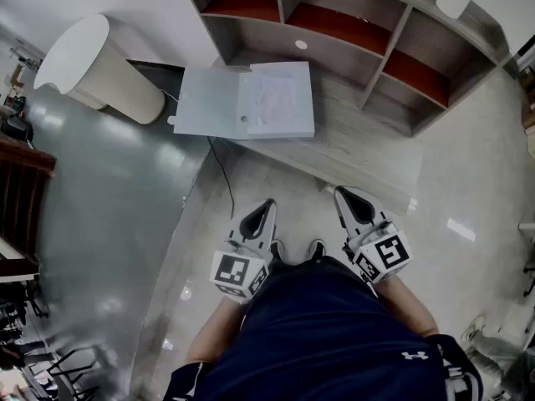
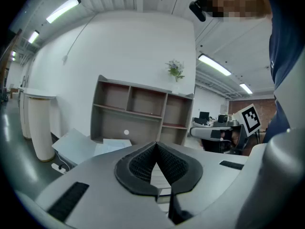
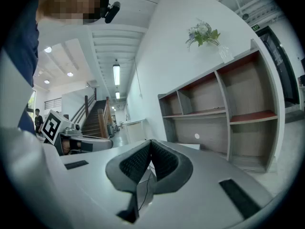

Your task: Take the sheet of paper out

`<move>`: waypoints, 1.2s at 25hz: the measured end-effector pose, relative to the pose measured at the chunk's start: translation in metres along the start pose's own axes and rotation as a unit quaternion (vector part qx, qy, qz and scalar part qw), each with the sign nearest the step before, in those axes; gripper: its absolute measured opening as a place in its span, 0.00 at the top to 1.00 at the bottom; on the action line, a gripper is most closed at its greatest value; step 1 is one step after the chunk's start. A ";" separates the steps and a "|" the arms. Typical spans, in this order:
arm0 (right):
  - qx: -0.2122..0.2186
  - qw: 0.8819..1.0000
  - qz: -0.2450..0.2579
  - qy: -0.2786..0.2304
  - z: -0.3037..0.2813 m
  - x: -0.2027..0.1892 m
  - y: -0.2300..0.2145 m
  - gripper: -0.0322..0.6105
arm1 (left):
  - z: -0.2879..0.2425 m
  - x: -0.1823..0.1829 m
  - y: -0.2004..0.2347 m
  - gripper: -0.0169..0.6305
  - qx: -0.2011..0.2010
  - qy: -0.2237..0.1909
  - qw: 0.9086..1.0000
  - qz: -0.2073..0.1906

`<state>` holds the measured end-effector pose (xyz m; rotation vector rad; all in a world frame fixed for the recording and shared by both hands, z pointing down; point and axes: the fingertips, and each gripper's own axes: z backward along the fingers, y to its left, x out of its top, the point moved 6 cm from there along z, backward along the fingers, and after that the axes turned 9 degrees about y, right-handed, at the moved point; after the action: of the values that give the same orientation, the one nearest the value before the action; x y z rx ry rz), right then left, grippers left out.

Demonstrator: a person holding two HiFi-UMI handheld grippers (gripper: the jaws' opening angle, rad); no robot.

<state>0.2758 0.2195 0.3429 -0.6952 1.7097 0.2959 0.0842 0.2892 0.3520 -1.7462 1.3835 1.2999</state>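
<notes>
A white folder (image 1: 209,103) lies open on the low wooden ledge (image 1: 368,153), and the sheet of paper (image 1: 276,98) rests in its right half. Both grippers hang close to the person's body, well short of the ledge. My left gripper (image 1: 266,205) is shut with nothing between its pads; its closed tips (image 2: 156,144) point toward the folder (image 2: 76,144) and paper (image 2: 113,145). My right gripper (image 1: 341,192) is also shut and empty, its tips (image 3: 151,142) aimed at the shelf unit; the folder edge (image 3: 190,147) peeks out just beyond them.
A grey shelf unit (image 1: 376,40) with red-floored compartments stands behind the ledge. A tall white bin (image 1: 100,65) sits left of the folder. A black cable (image 1: 224,178) runs down across the floor from the ledge. Glossy floor spreads to the left and right.
</notes>
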 end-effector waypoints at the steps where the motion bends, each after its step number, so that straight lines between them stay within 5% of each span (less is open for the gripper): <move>1: 0.002 1.000 0.001 0.000 0.001 0.000 -0.004 0.93 | -0.003 0.000 -0.002 0.95 0.002 0.001 1.000 0.001; 17: 0.026 0.998 -0.041 0.030 -0.003 -0.021 -0.051 0.93 | -0.034 0.000 0.007 0.95 0.051 0.012 0.995 0.087; 30: -0.029 0.996 -0.047 0.072 -0.112 -0.004 -0.052 0.93 | -0.086 0.010 0.132 0.95 0.014 0.040 0.990 0.136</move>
<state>0.2181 0.1187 0.3848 -0.8549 1.8047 0.2335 -0.0096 0.1693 0.3934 -1.6497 1.7249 1.3553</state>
